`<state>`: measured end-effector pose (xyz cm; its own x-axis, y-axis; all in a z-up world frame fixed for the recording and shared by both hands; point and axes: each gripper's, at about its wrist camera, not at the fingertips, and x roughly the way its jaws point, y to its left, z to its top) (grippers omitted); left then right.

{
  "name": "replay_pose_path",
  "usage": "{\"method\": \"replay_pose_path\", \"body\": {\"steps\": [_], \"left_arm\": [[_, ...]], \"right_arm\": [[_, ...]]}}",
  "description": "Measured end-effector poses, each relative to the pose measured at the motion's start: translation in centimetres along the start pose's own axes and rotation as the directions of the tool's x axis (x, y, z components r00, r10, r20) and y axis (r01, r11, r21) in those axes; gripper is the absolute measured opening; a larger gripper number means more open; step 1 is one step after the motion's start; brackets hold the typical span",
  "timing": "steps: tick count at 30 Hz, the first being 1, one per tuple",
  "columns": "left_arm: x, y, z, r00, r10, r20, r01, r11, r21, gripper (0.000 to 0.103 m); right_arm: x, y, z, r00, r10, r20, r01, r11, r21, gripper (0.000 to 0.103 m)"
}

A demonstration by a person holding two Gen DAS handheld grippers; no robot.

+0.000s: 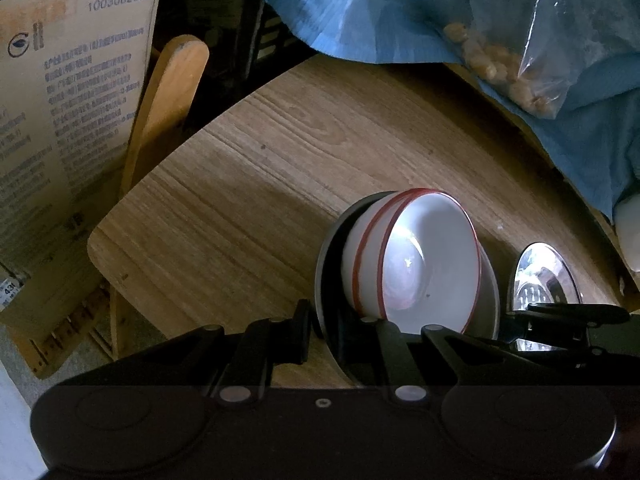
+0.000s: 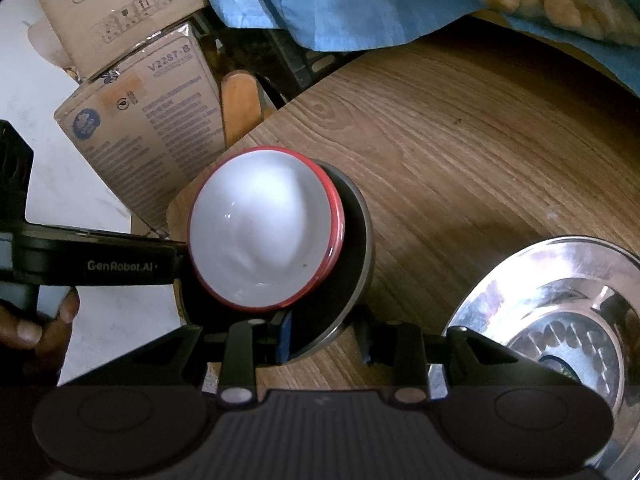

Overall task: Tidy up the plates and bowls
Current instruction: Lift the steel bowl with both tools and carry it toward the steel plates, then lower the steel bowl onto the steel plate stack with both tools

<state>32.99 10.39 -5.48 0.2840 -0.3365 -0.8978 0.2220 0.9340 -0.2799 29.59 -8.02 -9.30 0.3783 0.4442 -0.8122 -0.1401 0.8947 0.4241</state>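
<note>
Two nested white bowls with red rims (image 1: 424, 256) (image 2: 256, 232) stand on a dark plate (image 1: 330, 264) (image 2: 356, 240) near the corner of the wooden table (image 1: 280, 160). My left gripper (image 1: 322, 320) is shut on the dark plate's rim; in the right wrist view it reaches in from the left (image 2: 178, 258). My right gripper (image 2: 325, 340) is open, with the plate's near edge between its fingers and a gap left beside one of them. A shiny steel plate (image 1: 544, 268) (image 2: 560, 300) lies just right of the stack, partly under the right gripper (image 1: 516, 320).
Printed cardboard boxes (image 1: 60, 120) (image 2: 152, 128) and a wooden chair back (image 1: 172, 92) stand past the table's left edge. A blue cloth (image 1: 380, 12) and a clear bag of pale food (image 1: 520, 60) cover the far side. A hand (image 2: 36, 328) holds the left gripper.
</note>
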Motion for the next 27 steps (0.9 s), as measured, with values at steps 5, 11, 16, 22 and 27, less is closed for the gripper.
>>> {"method": "replay_pose_path", "body": {"steps": [5,11,16,22,27], "left_arm": [[-0.5,-0.3,0.1,1.000,-0.011,0.010,0.011,1.000,0.011,0.012],[-1.2,-1.5,0.7,0.999,-0.037,0.024,0.037,0.999,0.024,0.012],[-1.3,-3.2,0.9,0.998,-0.060,0.026,0.059,0.997,0.052,0.012],[-1.0,-5.2,0.7,0.995,-0.096,0.024,0.094,0.992,0.083,0.012],[-0.4,-7.0,0.4,0.993,-0.121,0.009,0.119,0.987,0.107,0.012]], "right_arm": [[-0.8,0.0,-0.1,1.000,-0.003,0.023,0.003,1.000,0.001,0.036],[-2.5,-0.4,-0.1,0.998,-0.009,0.062,0.008,1.000,0.013,0.036],[-4.2,-0.8,-0.5,0.996,-0.025,0.090,0.021,0.999,0.045,0.036],[-6.2,-1.2,-1.2,0.992,-0.065,0.105,0.059,0.996,0.065,0.036],[-7.8,-2.3,-2.2,0.989,-0.091,0.116,0.080,0.992,0.094,0.036]]}}
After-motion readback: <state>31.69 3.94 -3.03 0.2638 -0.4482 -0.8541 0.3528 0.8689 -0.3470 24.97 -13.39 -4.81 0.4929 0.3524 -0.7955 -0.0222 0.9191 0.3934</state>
